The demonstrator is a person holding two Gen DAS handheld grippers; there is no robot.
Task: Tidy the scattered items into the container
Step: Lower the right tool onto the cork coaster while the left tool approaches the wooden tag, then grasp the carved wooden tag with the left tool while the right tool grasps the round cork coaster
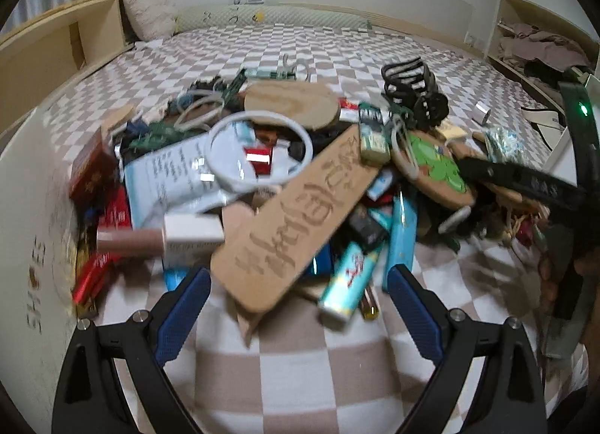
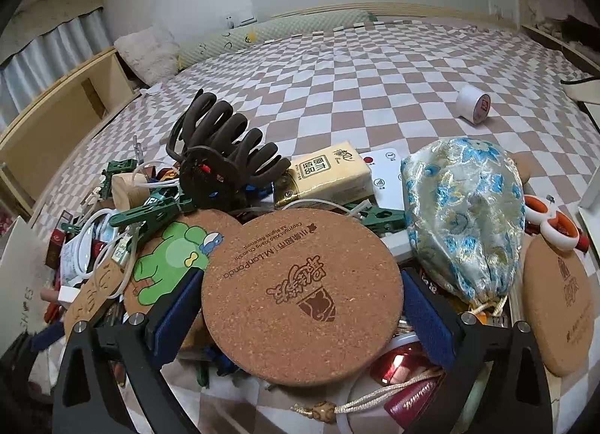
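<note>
Our right gripper [image 2: 302,297] has its blue pads against the two opposite edges of a round cork coaster [image 2: 300,295], holding it flat and nearly level with its printed face up; the print reads upside down to us, so its top points back toward the gripper. Being round, the disc has no long axis. It sits raised over the near part of the pile, partly covering a second cork coaster with a green frog print [image 2: 170,257] on its left. Just to its right lies a blue-and-gold brocade pouch [image 2: 465,224], its drawstring neck turned toward us. Behind it we see a black hair claw [image 2: 221,156] standing teeth-up, and a yellow tissue pack [image 2: 330,175] beside it.

Our left gripper [image 1: 298,286] stands wide, its blue fingers [image 1: 183,306] spread and holding nothing, low over the checkered bedspread [image 1: 292,366] at the near edge of the pile. Between the fingertips comes the rounded end of a long wooden plaque [image 1: 300,216] with carved characters; its long axis runs from that near end up and to the right, away from us. To its right lies a teal lighter [image 1: 350,278], roughly parallel to it. Above the plaque rests a white ring [image 1: 262,150]. At the far left stands a white box wall marked SHOES [image 1: 35,280], pile items crowded against it.
</note>
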